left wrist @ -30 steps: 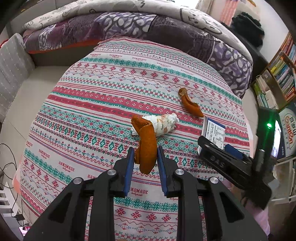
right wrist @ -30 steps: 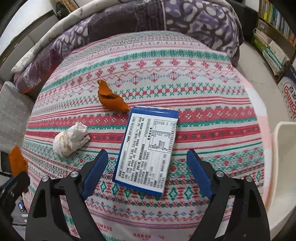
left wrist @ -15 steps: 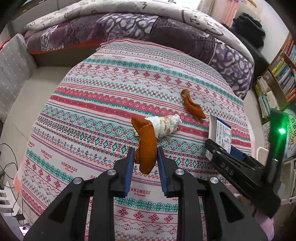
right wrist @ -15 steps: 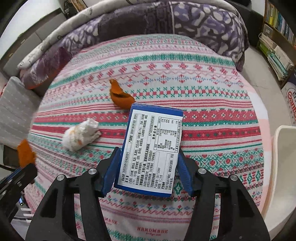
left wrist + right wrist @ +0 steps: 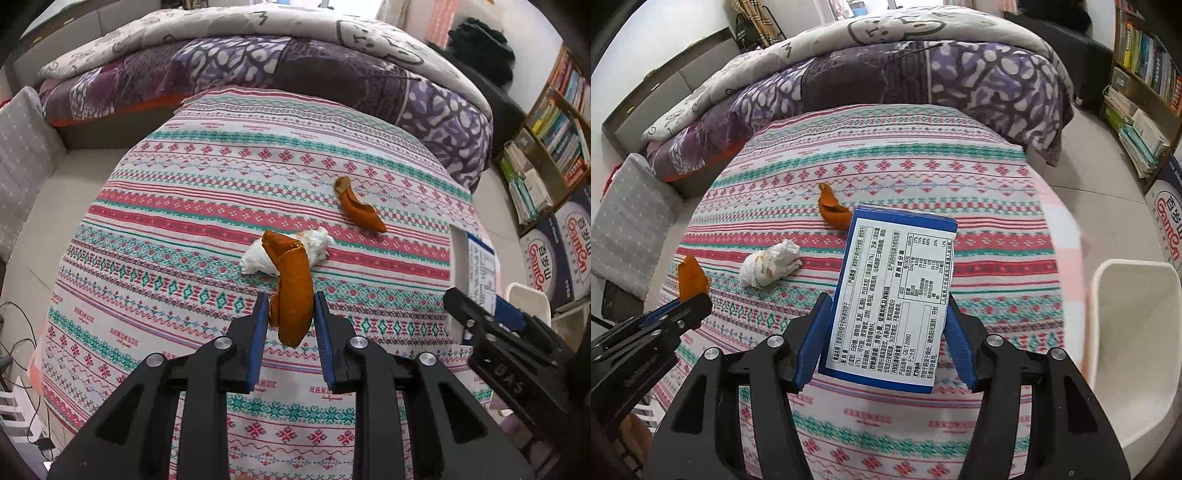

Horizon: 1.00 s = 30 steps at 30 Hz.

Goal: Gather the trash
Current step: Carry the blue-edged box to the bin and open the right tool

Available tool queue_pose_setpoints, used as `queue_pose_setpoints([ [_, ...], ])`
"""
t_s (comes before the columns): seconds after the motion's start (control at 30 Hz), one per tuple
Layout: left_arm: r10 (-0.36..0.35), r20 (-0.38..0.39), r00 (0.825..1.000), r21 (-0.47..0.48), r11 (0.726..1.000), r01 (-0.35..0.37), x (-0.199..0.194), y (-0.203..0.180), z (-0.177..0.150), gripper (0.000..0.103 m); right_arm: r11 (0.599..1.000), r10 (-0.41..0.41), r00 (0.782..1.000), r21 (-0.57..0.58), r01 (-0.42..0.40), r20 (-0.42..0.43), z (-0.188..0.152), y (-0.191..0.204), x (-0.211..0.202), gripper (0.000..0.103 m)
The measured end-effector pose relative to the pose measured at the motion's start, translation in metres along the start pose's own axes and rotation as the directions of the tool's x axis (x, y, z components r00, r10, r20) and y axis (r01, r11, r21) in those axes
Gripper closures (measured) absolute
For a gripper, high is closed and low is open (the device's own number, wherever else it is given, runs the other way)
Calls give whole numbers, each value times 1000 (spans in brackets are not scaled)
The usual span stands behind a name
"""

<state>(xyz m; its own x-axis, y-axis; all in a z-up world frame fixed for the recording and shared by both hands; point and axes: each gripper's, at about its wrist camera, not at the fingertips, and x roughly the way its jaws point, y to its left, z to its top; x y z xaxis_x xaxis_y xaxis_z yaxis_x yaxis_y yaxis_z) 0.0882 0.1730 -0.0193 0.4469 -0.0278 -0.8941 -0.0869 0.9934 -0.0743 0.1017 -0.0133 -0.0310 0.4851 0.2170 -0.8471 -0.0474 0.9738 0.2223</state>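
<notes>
My left gripper [image 5: 289, 321] is shut on an orange peel [image 5: 291, 288] and holds it above the patterned tablecloth [image 5: 184, 229]; the peel also shows in the right wrist view [image 5: 690, 277]. My right gripper [image 5: 884, 332] is shut on a blue and white box [image 5: 894, 302] lifted off the table; the box also shows in the left wrist view [image 5: 476, 269]. A crumpled white tissue [image 5: 770, 267] and a second orange peel [image 5: 833, 214] lie on the cloth. They also show in the left wrist view: the tissue [image 5: 317, 245] and the peel [image 5: 358, 212].
A white bin [image 5: 1134, 343] stands at the table's right edge. A bed with a purple quilt [image 5: 923, 74] lies behind the table. A bookshelf [image 5: 554, 129] and a cardboard carton [image 5: 554, 251] stand at the right. A grey cushion [image 5: 628, 221] is at the left.
My right gripper closed on the blue and white box and lifted it off the cloth. My left gripper kept its hold on the orange peel and drew back a little.
</notes>
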Motion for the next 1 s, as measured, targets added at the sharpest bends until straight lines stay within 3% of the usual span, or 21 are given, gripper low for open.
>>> queue_pose_setpoints([
  [0.4,-9,-4,1000,82,997,9,6,-42,-6,78,996,-74,997,59,73,22,-5,-52,-28,47],
  [0.63,-15,-8,1000,132,991,16,11,-69,-13,78,978,-148,989,149,144,11,-5,-101,-42,47],
  [0.87,-26,-23,999,188,982,30,18,-97,-23,78,930,-206,978,303,209,-42,-14,-162,-51,46],
  [1.0,-47,-39,998,214,975,54,21,-114,-28,78,885,-297,953,359,296,-54,-20,-192,-61,42],
])
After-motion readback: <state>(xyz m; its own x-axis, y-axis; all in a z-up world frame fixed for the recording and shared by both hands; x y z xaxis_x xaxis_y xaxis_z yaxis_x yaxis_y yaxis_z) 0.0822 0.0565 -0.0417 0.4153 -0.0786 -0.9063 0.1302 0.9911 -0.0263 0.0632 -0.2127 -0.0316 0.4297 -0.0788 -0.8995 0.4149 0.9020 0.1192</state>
